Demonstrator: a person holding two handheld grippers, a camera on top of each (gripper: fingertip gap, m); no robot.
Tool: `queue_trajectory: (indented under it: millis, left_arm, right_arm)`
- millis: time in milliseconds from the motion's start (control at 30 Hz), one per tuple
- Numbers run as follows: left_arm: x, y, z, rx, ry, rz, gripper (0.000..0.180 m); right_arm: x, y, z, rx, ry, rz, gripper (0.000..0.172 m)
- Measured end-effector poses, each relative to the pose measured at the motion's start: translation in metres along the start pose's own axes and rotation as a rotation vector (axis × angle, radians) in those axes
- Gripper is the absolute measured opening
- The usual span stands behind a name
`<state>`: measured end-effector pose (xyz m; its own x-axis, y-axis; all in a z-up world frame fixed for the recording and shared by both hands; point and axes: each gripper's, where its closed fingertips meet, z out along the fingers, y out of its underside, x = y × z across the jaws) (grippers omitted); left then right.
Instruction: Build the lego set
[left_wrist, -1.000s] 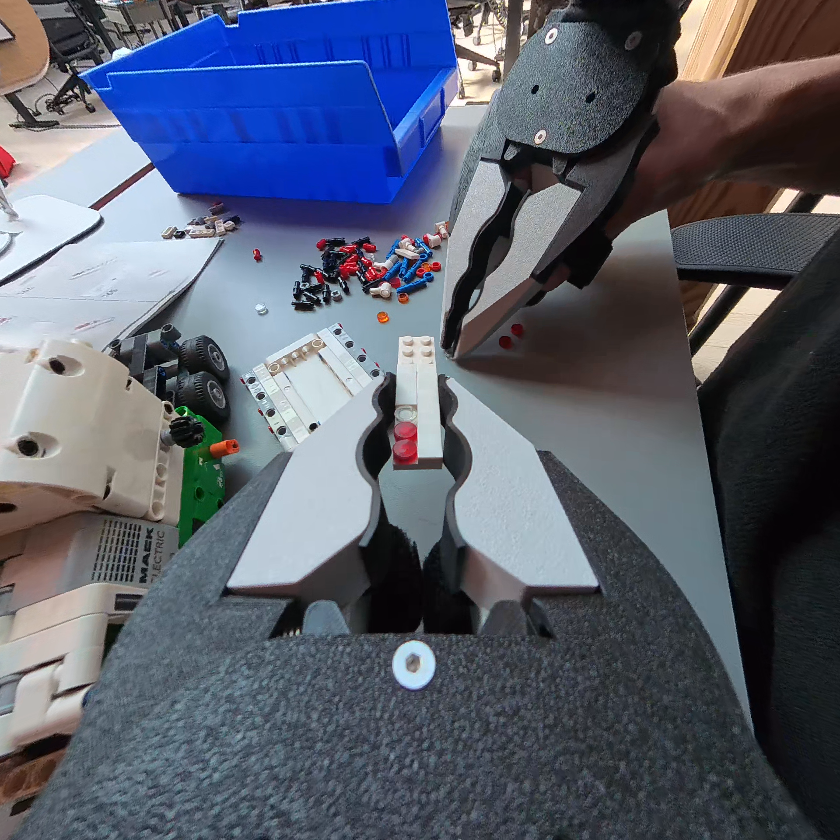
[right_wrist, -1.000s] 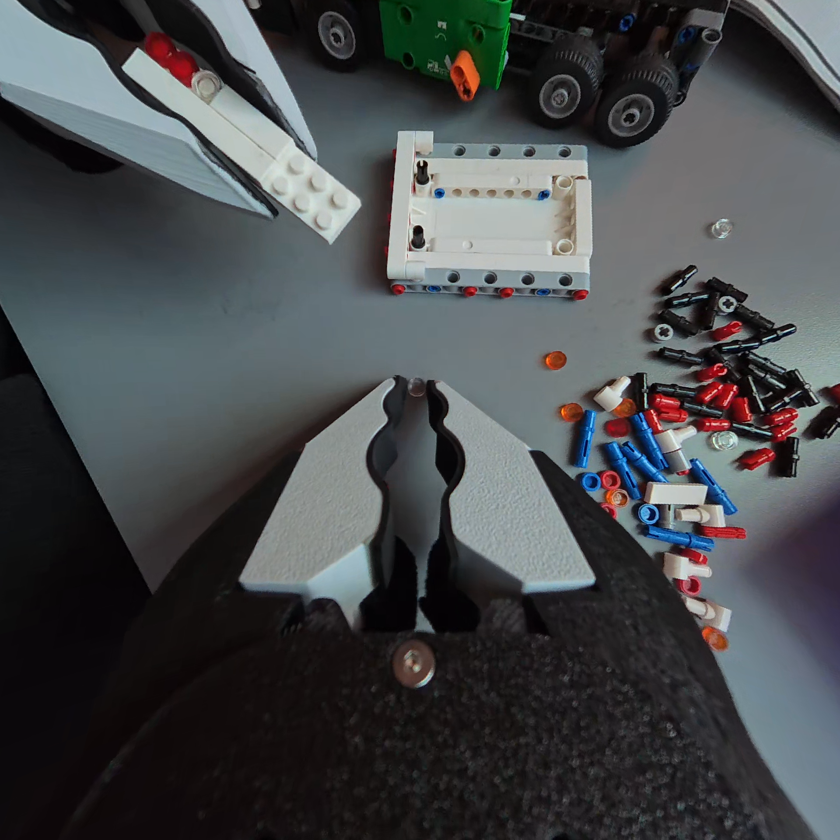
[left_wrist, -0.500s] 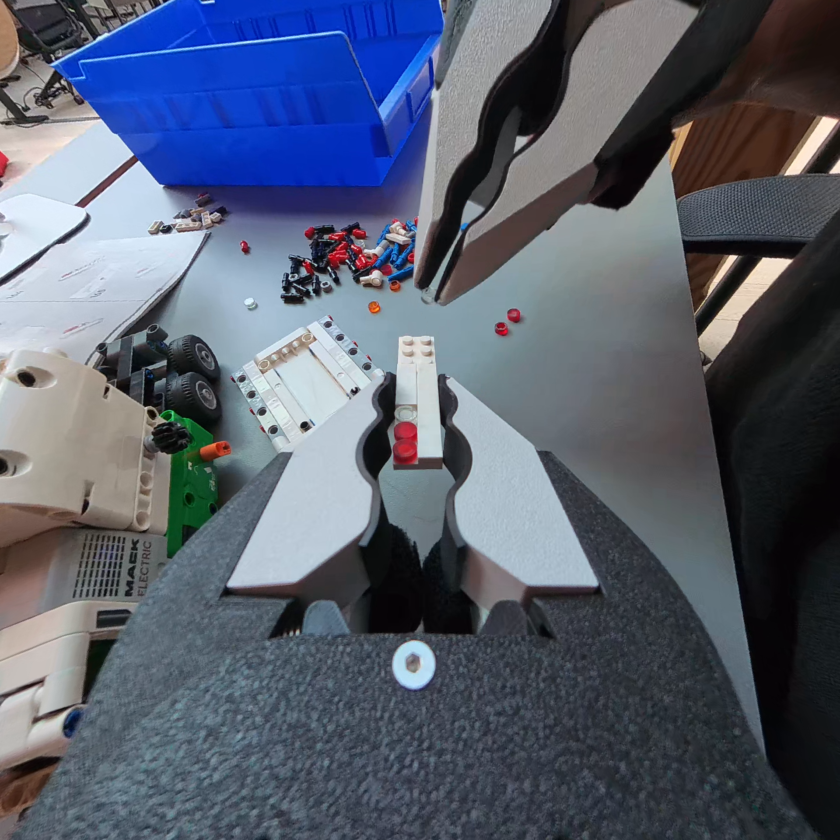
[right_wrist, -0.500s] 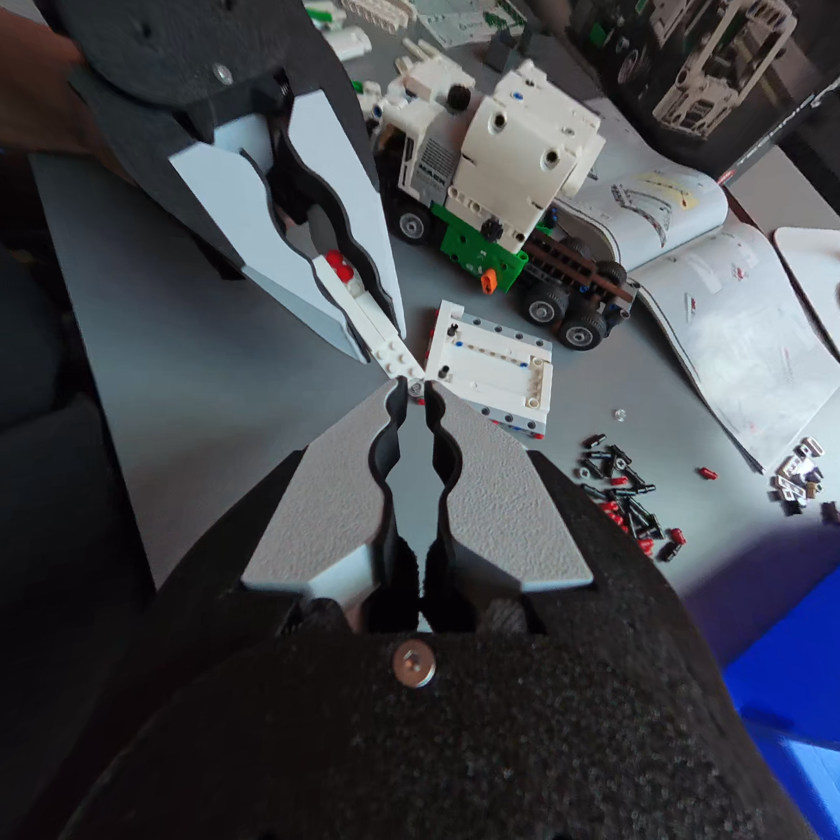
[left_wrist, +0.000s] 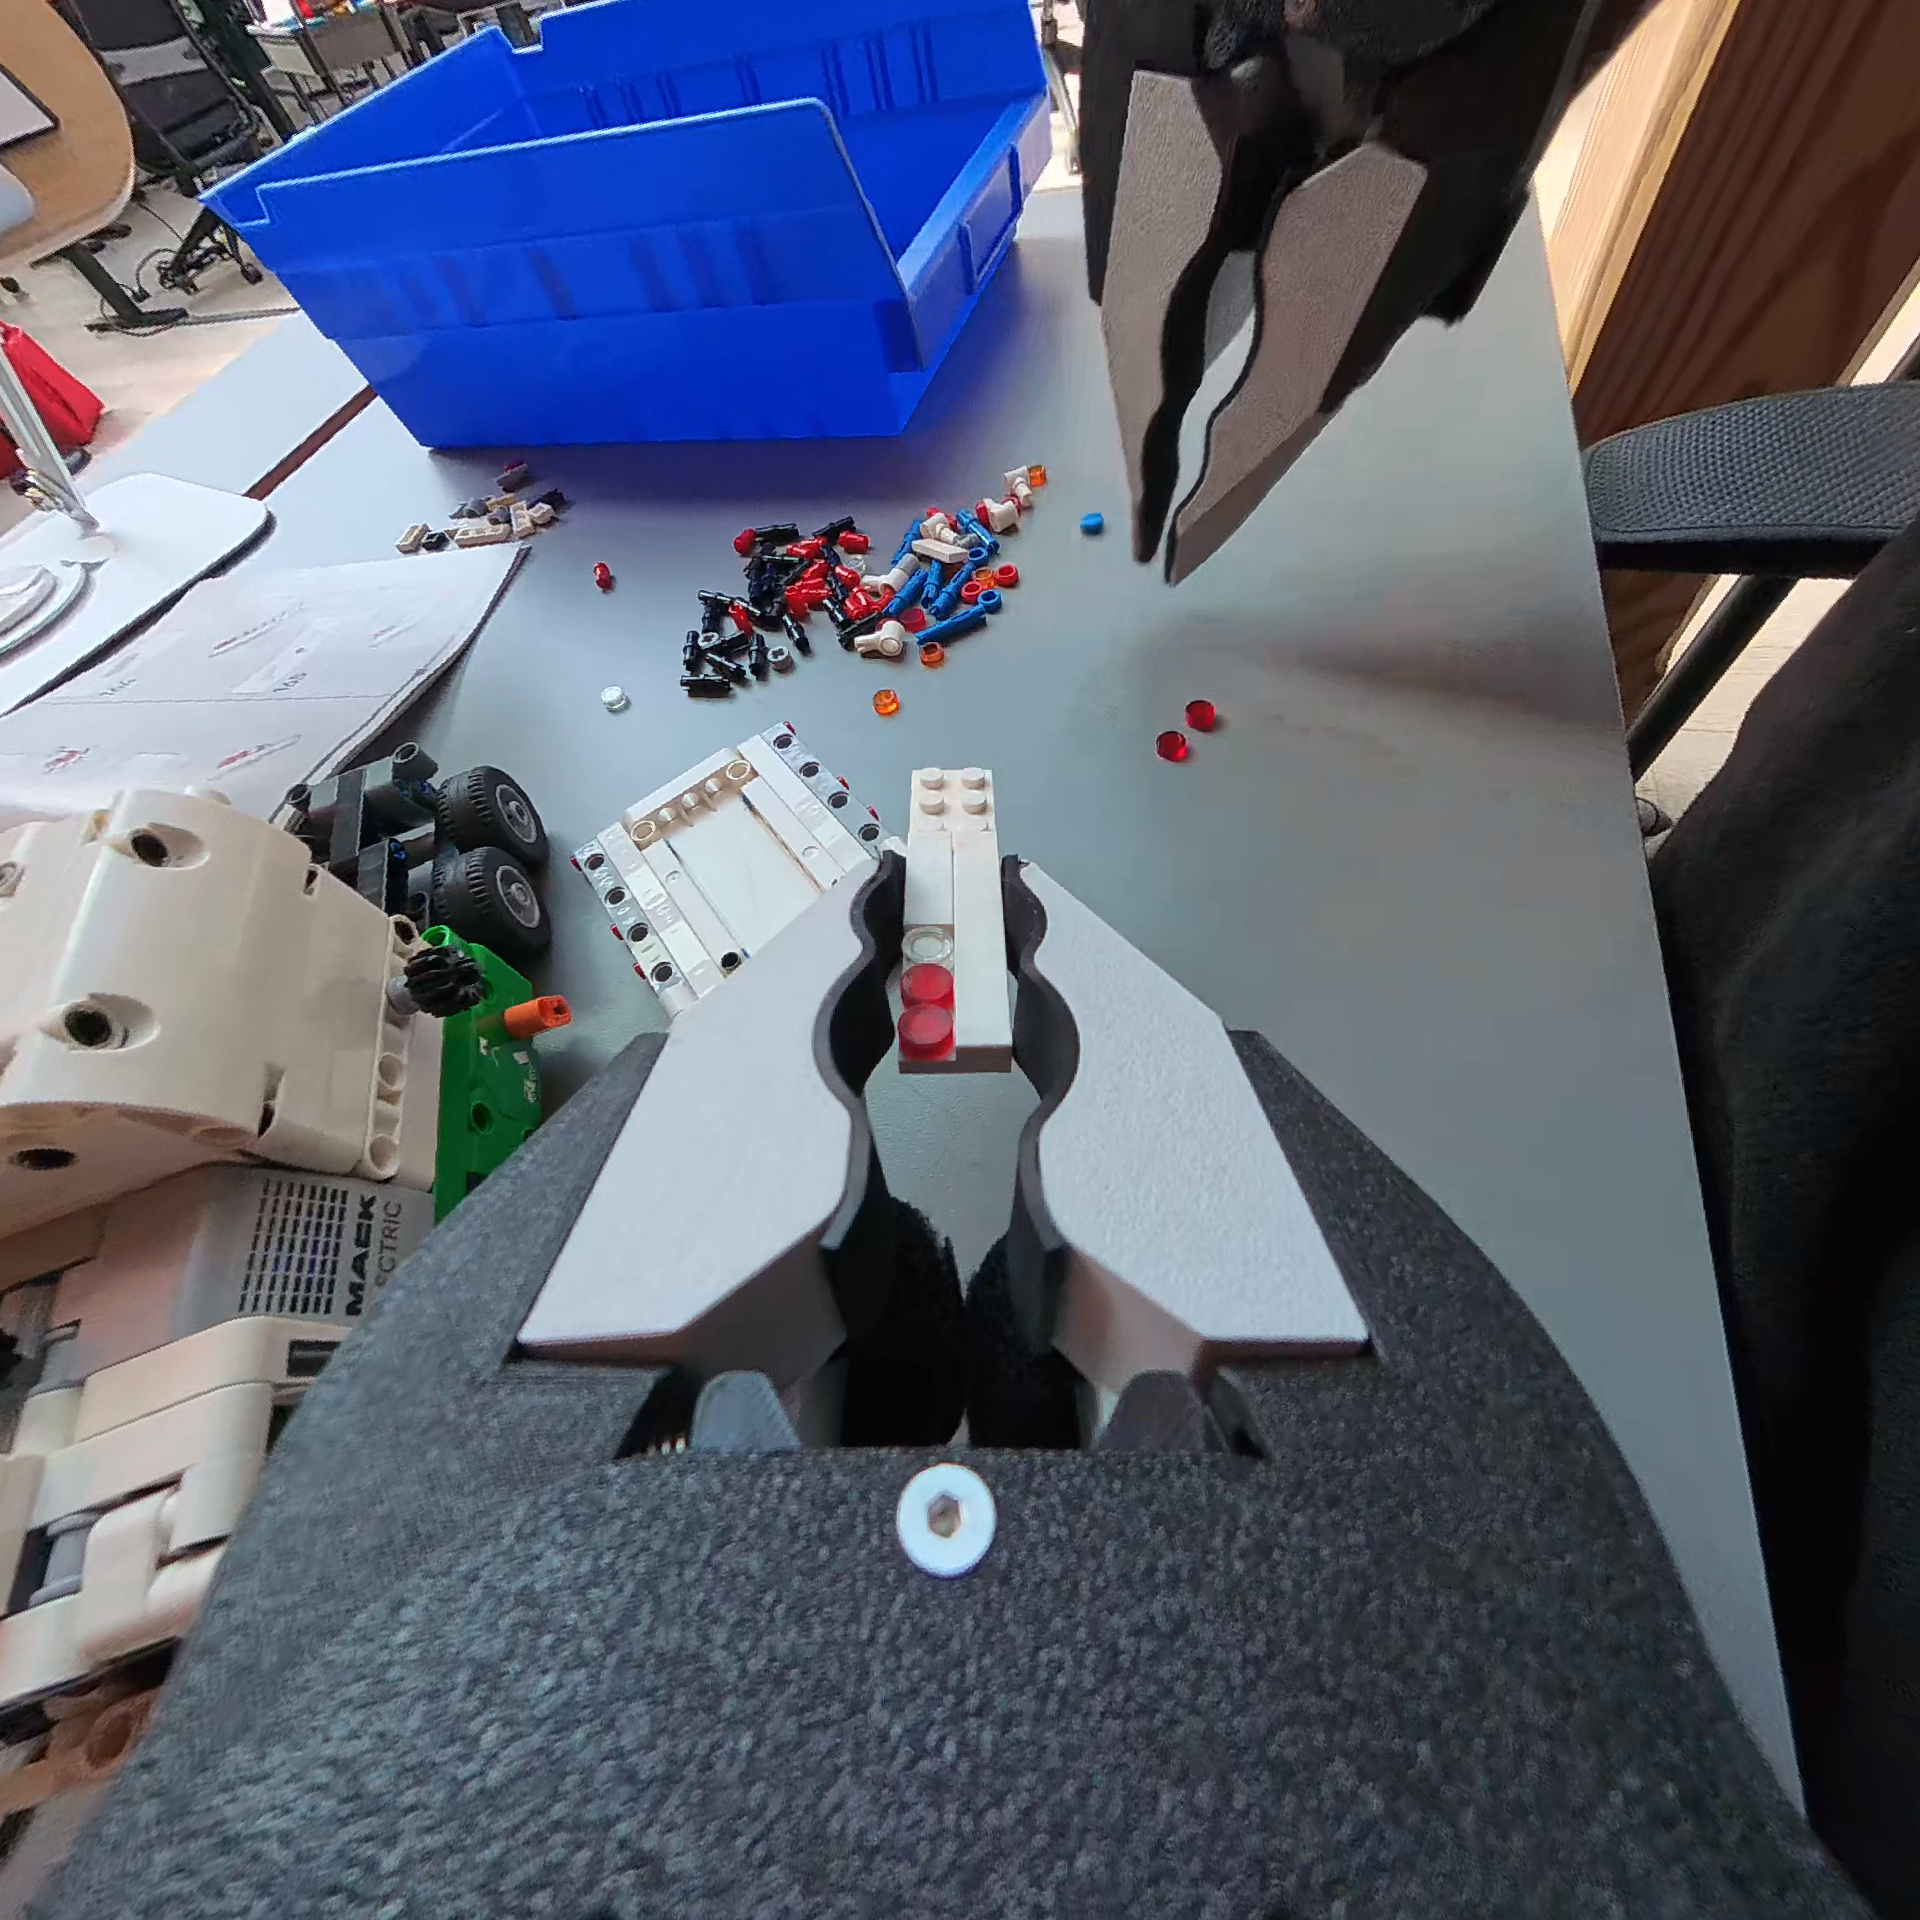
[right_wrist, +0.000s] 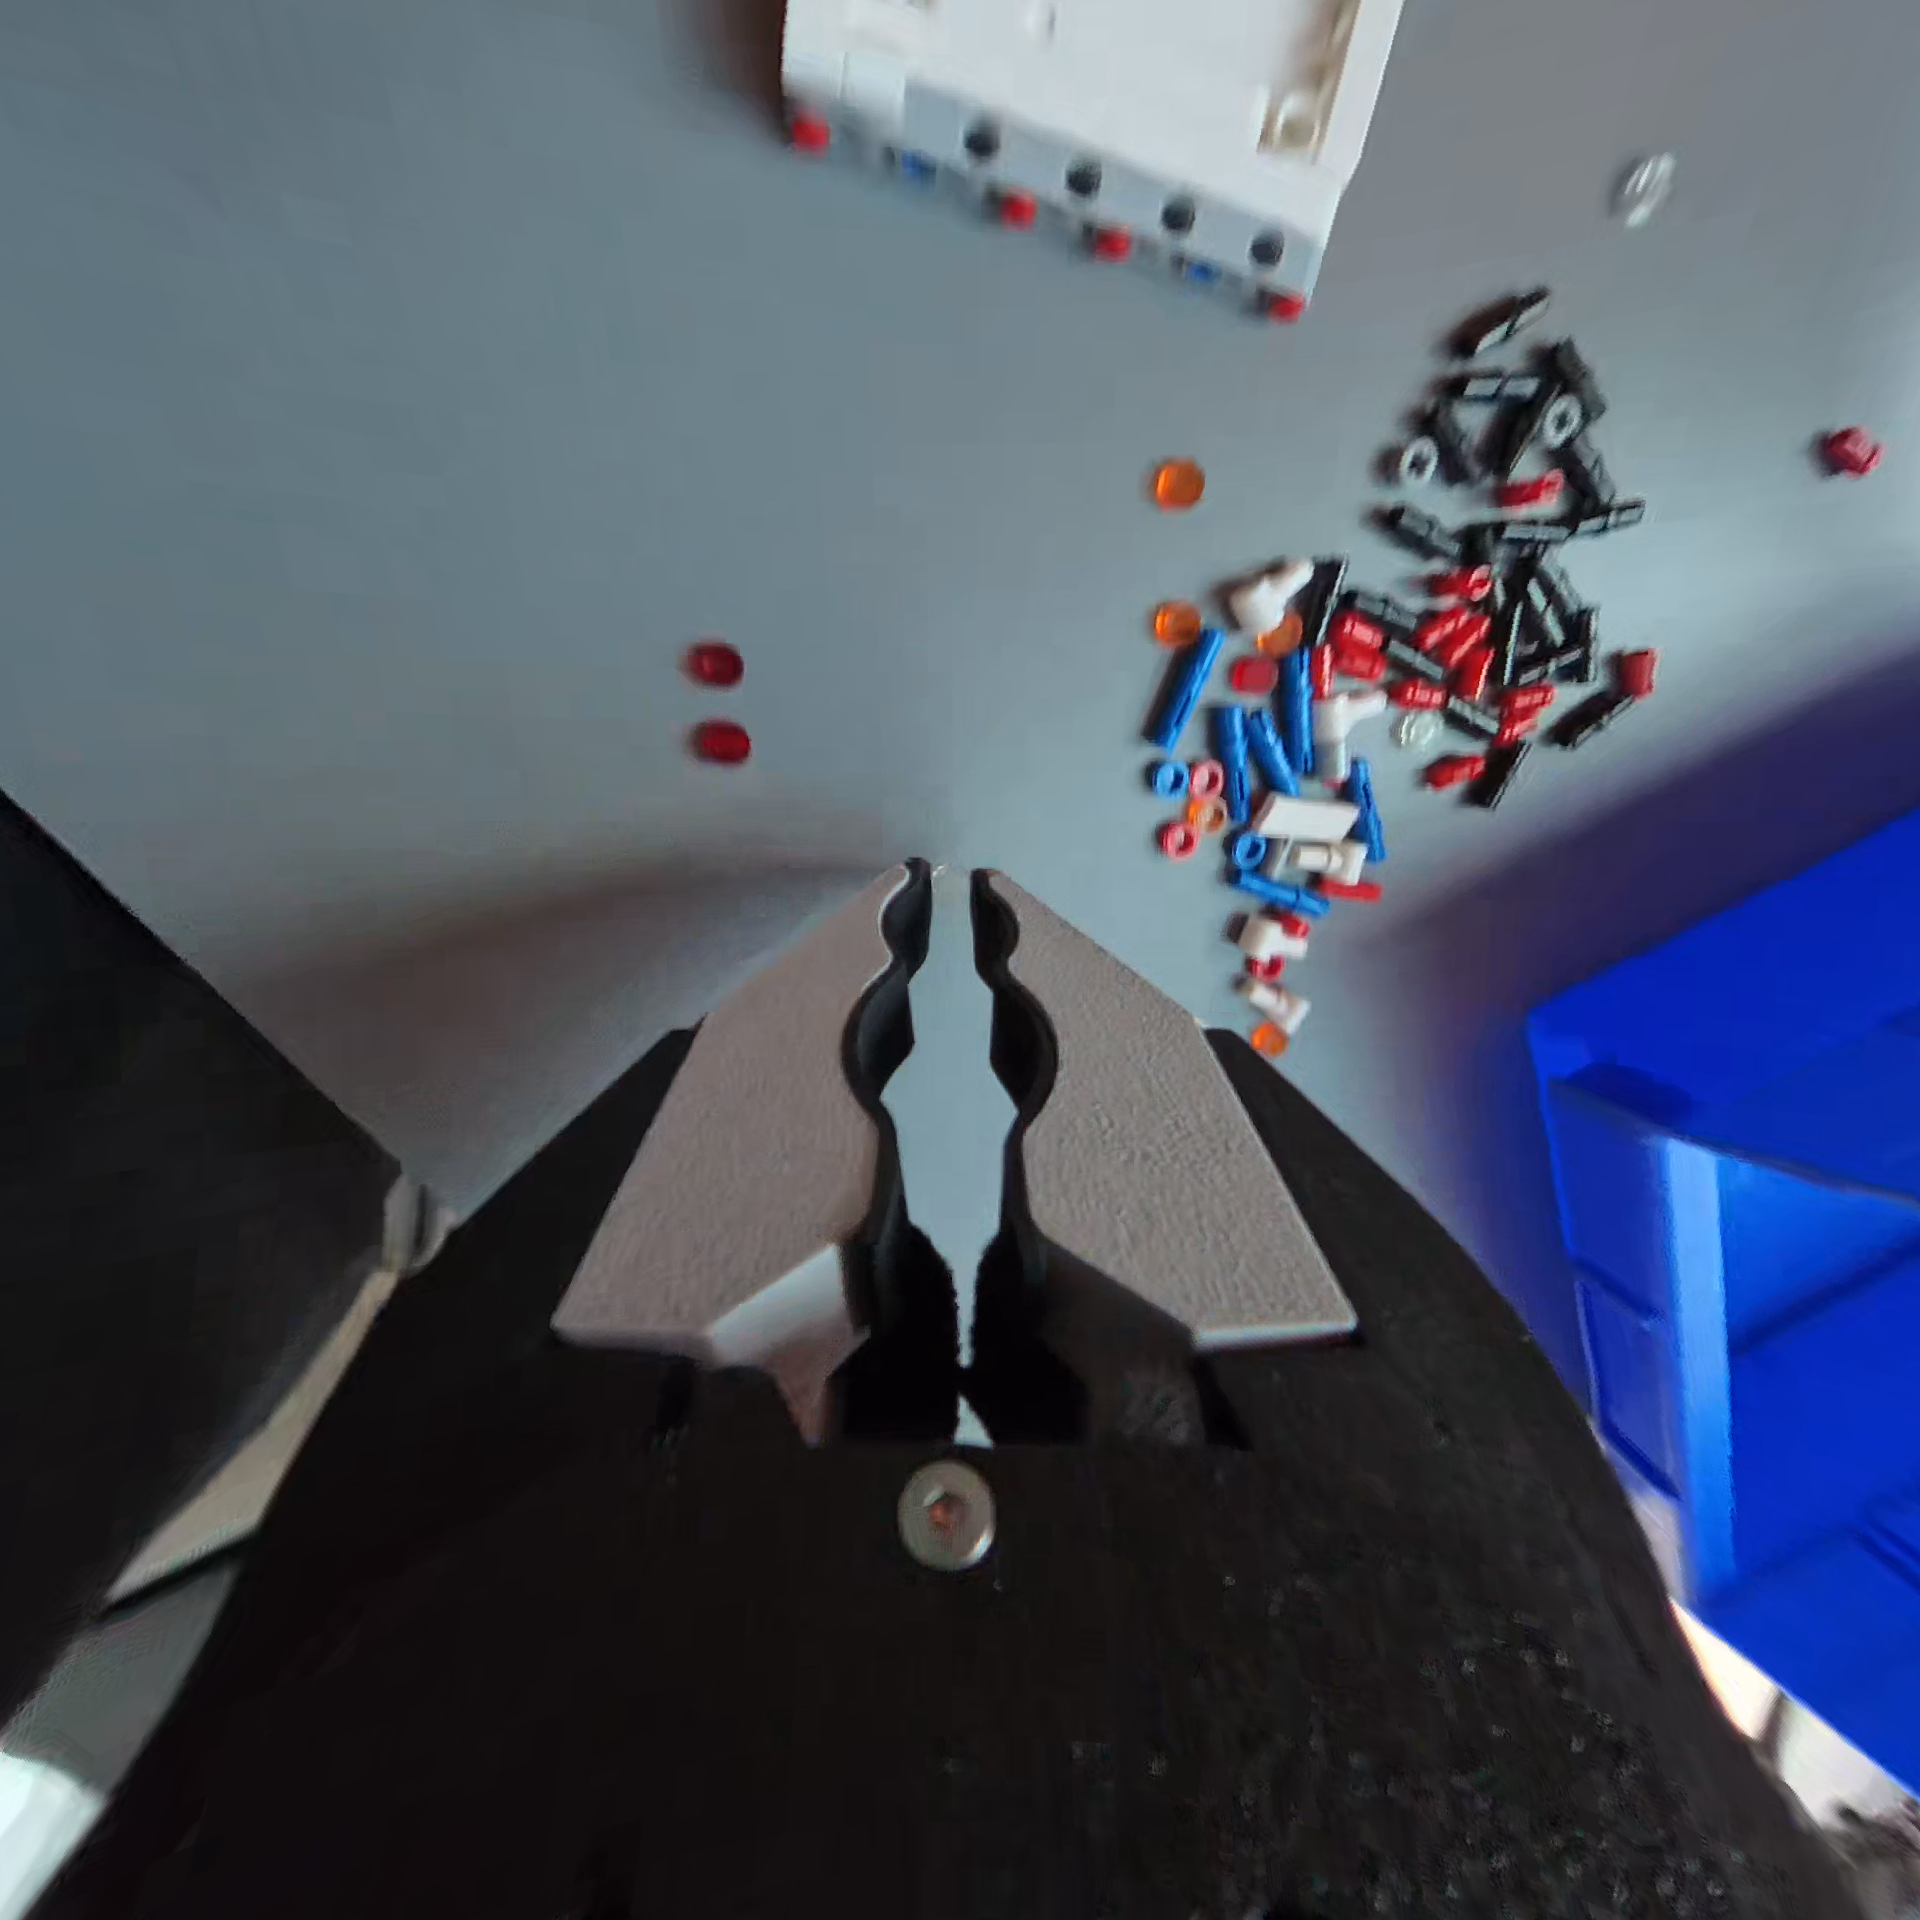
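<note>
White brick assembly (left_wrist: 954, 935) sits clamped between left hand-held gripper (left_wrist: 951, 883) pads, projecting forward.

- Left gripper (left_wrist: 954, 873): pale grey fingers, black wavy pads, speckled black body.
- White brick strip (left_wrist: 956, 935) between those pads: two red round studs and one clear one on it.
- Two red studs (left_wrist: 1184, 730) on the grey table (left_wrist: 1403, 935), ahead and to the right.
- Loose heap of small parts (left_wrist: 862, 592) farther ahead: black, red, blue, white, orange.
- Blue bin (left_wrist: 665, 239) beyond the heap.
- Toy truck (left_wrist: 208, 997) at the left: cream-white, green panel, black tyres, orange peg.
- White panel (left_wrist: 727, 862) just left of the fingertips, grey edges.
</note>
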<state>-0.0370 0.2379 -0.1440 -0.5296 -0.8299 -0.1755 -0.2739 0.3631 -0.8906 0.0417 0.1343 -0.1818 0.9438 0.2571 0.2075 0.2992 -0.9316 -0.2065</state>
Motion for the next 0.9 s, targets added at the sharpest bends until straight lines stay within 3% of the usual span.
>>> queue_trajectory:
  millis: [67, 233, 433, 533, 700, 900]
  left_arm:
    - [0.001, 0.0, 0.0, 0.0, -0.002, 0.007, 0.017]
    - [0.002, 0.0, 0.0, -0.001, -0.006, 0.026, 0.017]
    - [0.002, 0.001, 0.0, -0.004, -0.012, 0.031, 0.017]
    - [0.001, 0.0, -0.001, 0.005, -0.013, 0.028, 0.017]
    - [0.0, -0.001, -0.002, 0.011, -0.02, 0.025, 0.016]
    - [0.001, 0.0, -0.002, 0.009, -0.019, 0.032, 0.017]
  right_arm:
    - [0.0, 0.022, -0.006, -0.114, -0.029, -0.053, 0.006]
    - [-0.003, 0.028, -0.003, -0.186, -0.13, -0.1, 0.006]
    - [-0.014, 0.021, 0.002, -0.212, -0.217, -0.142, 0.007]
    - [-0.018, 0.016, 0.002, -0.176, -0.248, -0.131, 0.016]
    - [-0.016, 0.008, -0.013, 0.064, -0.277, -0.05, 0.021]
    - [-0.011, 0.002, -0.015, 0.413, -0.28, 0.207, 0.02]
